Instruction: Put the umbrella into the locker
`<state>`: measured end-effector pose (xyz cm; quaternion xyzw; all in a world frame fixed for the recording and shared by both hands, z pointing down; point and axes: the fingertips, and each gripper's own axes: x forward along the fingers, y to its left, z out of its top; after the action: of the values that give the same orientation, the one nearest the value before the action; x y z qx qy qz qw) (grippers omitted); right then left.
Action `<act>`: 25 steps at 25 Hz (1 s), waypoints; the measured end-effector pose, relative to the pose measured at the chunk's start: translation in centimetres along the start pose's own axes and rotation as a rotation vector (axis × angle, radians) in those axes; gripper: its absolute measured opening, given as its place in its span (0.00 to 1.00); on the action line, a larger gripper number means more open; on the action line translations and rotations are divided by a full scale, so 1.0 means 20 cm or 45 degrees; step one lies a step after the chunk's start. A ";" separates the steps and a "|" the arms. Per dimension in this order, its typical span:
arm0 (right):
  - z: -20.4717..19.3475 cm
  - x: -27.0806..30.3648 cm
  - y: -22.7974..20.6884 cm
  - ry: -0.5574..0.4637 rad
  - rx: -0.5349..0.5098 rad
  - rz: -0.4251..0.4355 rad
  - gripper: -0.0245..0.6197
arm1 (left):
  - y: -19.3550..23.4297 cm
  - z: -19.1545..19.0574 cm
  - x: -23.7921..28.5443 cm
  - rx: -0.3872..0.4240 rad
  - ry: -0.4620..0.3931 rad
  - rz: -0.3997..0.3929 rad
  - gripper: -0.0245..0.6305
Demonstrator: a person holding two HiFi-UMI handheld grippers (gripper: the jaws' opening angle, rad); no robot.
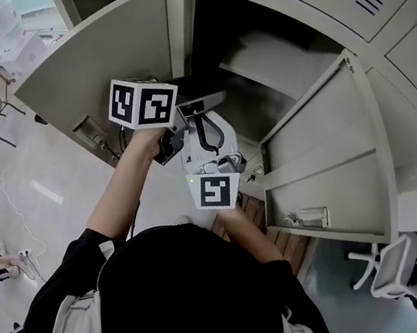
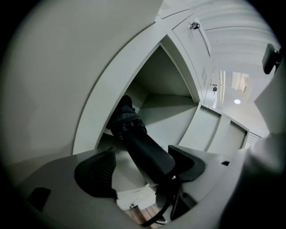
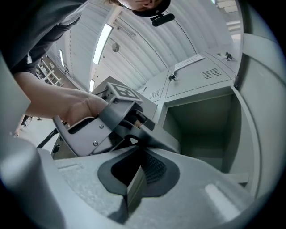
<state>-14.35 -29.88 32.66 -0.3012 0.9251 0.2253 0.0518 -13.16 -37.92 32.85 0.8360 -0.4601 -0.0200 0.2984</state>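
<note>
Wearing a black short-sleeved T-shirt (image 1: 198,284), with pale grey straps (image 1: 81,314) running over both shoulders. Bearing on the left tongs (image 2: 140,167) a white cube (image 1: 142,104) printed with black square markers, and on the right tongs (image 3: 142,172) a matching cube (image 1: 216,191) with one bold black pattern facing up. Showing light grey, faintly pebbled plastic shells on both tongs, each jaw ending in a black ribbed pad (image 2: 96,172). Displaying two small silver screws (image 3: 94,143) on the smooth grey side plate of the left tongs, and trailing a thin black cable (image 3: 44,139) beside that plate.
</note>
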 end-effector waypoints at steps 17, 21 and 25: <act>-0.08 0.25 -0.16 0.000 0.132 -0.055 0.04 | -0.04 0.07 -0.42 0.407 -0.221 0.343 0.55; -0.11 0.33 -0.21 0.021 0.149 -0.089 0.04 | -0.03 0.05 -0.48 0.430 -0.271 0.382 0.30; -0.14 0.38 -0.25 0.033 0.165 -0.118 0.04 | -0.04 0.04 -0.52 0.465 -0.311 0.407 0.18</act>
<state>-17.61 -38.72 31.40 -0.3426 0.9234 0.1584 0.0695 -18.86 -29.86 29.32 0.7841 -0.6148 0.0099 0.0842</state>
